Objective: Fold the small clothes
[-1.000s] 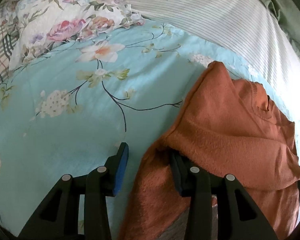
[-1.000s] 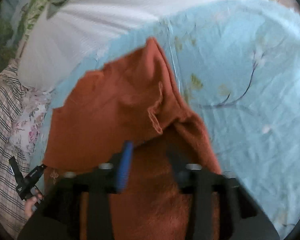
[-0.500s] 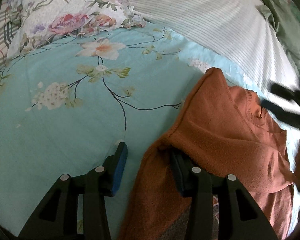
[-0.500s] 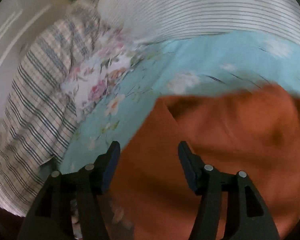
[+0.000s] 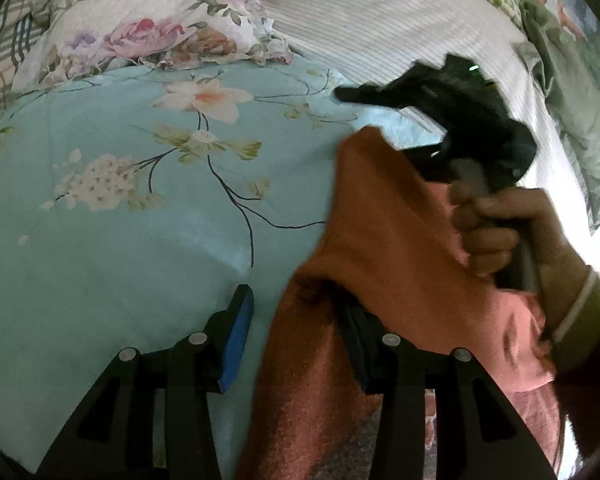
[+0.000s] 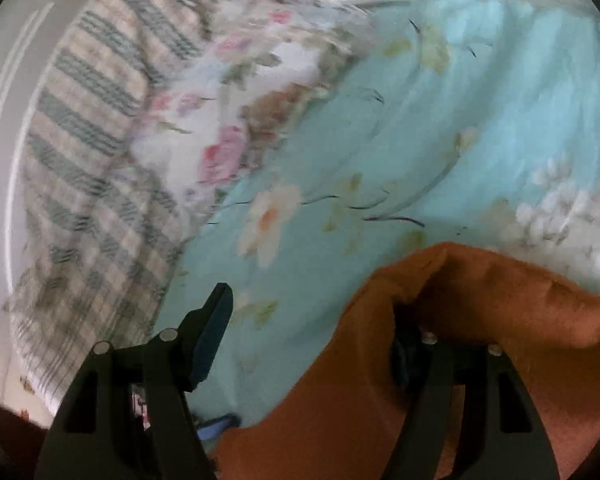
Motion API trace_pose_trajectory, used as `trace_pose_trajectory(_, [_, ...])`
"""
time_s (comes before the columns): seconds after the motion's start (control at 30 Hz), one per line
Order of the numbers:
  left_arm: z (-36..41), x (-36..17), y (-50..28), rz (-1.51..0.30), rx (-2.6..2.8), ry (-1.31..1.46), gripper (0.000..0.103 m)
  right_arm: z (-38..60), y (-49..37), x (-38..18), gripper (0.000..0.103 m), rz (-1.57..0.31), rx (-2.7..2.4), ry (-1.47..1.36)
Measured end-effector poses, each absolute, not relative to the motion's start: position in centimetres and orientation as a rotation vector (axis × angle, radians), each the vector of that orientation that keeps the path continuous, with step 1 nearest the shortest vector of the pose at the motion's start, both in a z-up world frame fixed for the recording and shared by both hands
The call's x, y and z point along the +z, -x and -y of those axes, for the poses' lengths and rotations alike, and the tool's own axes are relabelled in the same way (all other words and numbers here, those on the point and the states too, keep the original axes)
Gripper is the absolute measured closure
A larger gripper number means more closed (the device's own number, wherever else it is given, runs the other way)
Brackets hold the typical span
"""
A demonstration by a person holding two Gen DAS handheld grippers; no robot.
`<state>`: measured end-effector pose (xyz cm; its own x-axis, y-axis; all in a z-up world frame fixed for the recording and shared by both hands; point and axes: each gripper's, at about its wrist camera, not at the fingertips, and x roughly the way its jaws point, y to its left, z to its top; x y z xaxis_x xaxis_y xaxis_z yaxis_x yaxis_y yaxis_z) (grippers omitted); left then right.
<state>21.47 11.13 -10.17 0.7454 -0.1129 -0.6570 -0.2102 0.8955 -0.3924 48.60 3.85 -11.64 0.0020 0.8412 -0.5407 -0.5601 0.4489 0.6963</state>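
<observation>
On the bed's floral blue sheet (image 5: 99, 264), the orange sweater (image 5: 380, 248) lies toward 4 o'clock. The left gripper (image 5: 295, 328) has its fingers spread, one tucked under a fold. The right gripper (image 6: 312, 332) is spread too, fabric draped over one finger.

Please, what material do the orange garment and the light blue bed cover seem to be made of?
The orange garment looks like a soft knit or fleece: its surface is fuzzy and matte, and it drapes in thick, rounded folds. The bed cover looks like thin woven cotton or a similar smooth cloth: it is flat, with fine creases, a slight sheen and a printed flower pattern. Neither can be told for certain.
</observation>
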Motion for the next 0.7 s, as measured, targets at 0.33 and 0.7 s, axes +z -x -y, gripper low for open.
trace_pose_trajectory(0.33, [-11.4,-8.6,-19.9,-0.778,0.012,0.485,0.059,10.0,-43.3,-6.5,0.033,-0.922,0.846,-0.376])
trace_pose_trajectory(0.7, [-10.0,-5.5,-26.7,-0.836,-0.002,0.32,0.05,31.4,-28.3,-9.0,0.035,-0.847,0.252,-0.461])
